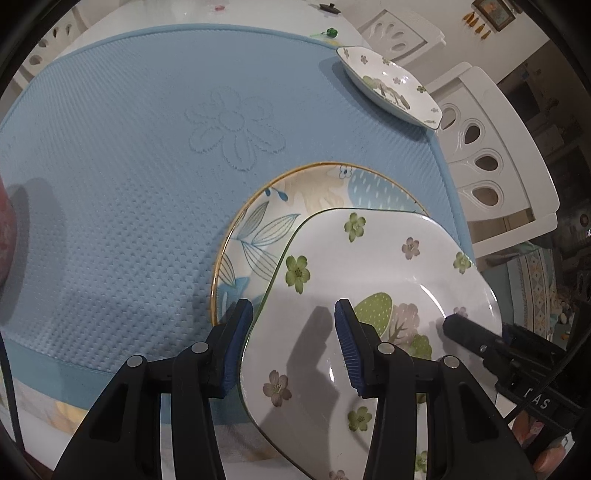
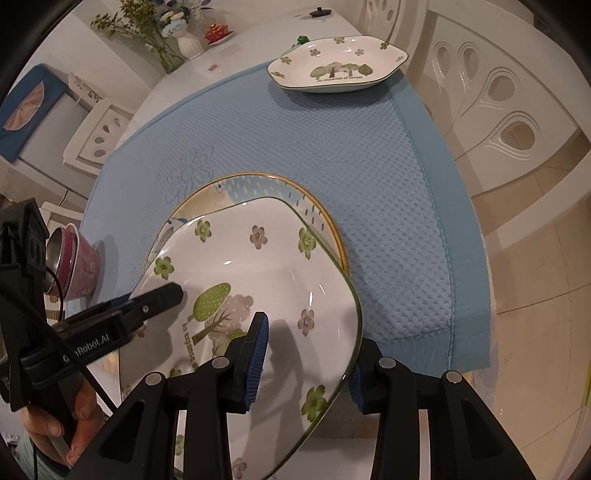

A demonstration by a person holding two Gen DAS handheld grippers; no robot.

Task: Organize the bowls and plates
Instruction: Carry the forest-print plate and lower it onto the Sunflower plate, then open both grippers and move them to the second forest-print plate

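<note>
Both tools point(image 1: 294, 345) point(image 2: 308, 360) grip the flowered plate's point(image 1: 362, 258) rims (mat point(image 1: 129, 166) beyond open).

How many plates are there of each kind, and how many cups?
White flowery plates: 2, one held over the round plate, one at the mat's far corner
Round gold-rimmed plate with blue leaves: 1
Pink cups: 1 stack, count unclear
Total: 3 plates plus the stack

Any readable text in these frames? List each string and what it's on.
"An expanse of forest": far plate, under its trees.
"An expanse o…", cut off by a finger: held plate.
"…nRobot.AI", first letters unclear: left gripper body.
"…AS", partial: right gripper body.
Wall picture: nothing legible.
</note>
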